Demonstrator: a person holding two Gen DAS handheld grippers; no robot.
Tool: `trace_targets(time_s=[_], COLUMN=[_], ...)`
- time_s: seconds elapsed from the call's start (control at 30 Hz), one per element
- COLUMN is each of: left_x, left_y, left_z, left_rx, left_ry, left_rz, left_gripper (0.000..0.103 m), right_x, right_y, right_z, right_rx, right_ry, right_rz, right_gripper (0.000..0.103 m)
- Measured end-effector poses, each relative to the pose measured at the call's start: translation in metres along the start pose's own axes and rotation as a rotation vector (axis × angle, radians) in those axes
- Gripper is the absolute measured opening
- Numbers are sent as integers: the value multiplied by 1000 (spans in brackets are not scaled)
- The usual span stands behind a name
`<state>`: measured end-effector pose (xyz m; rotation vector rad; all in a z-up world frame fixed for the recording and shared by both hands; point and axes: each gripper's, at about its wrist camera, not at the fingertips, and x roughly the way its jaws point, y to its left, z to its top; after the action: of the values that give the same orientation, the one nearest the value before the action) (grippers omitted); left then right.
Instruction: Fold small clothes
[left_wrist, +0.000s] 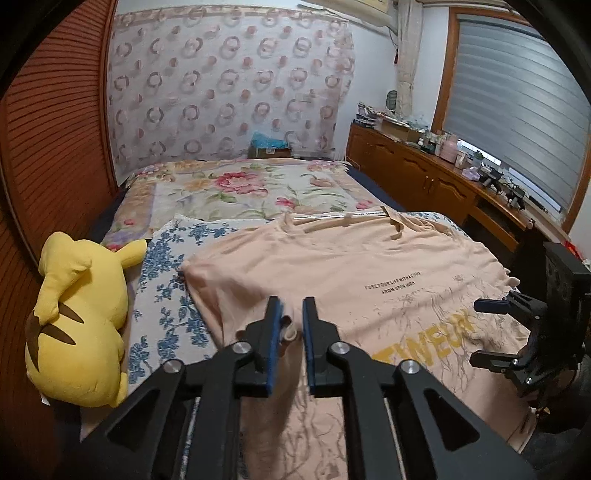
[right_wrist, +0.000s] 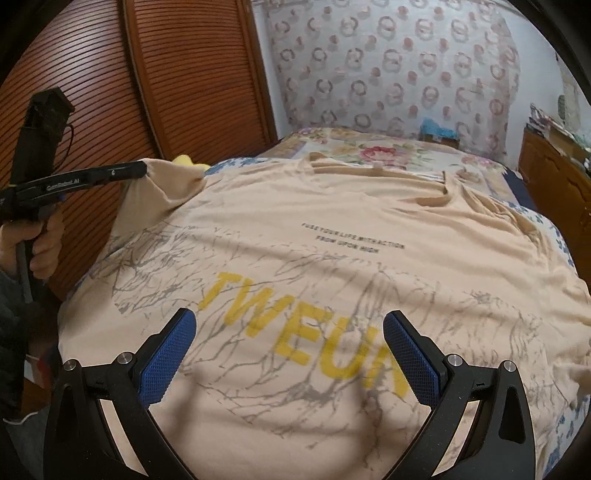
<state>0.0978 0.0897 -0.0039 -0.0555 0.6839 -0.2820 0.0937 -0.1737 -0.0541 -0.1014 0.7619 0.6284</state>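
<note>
Peach T-shirt spread front-up across bed, collar toward far edge. Left gripper pinching lifted sleeve w/ jaws clamped, prob. to fold inward; right gripper hovering, jaws wide apart.

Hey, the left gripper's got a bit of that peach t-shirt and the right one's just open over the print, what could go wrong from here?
1. The left gripper pinches only a small tuck of the t-shirt at its sleeve edge; a pull may slip it free.
2. The right gripper is open and holds nothing, so lifting one-handed would likely drag and bunch the shirt.
3. The yellow plush toy lies right beside that sleeve; a fold swung that way could snag on it.
</note>
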Motion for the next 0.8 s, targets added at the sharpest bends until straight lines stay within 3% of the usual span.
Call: trace_targets(time_s=[0.07, 0.2, 0.37, 0.6, 0.8], left_x=[-3, -13, -27, -38, -43], left_y=[-2, -2, 8, 25, 37], left_z=[-3, -11, -28, -56, -76], left_rx=[6, -5, -29, -61, -105], left_ry=[-9, -36, -75, -84, -85], left_rz=[14, 60, 118, 196, 207], left_gripper=[23, 31, 55, 55, 56], right_x=[0, 0, 2, 20, 48], right_y=[-2, -3, 2, 27, 56], right_z=[-1, 0, 9, 30, 56], right_rx=[3, -2, -35, -153, -253], right_ry=[-2, -6, -15, 5, 22], right_rz=[-3, -9, 9, 57, 132], right_gripper=[103, 103, 99, 81, 62])
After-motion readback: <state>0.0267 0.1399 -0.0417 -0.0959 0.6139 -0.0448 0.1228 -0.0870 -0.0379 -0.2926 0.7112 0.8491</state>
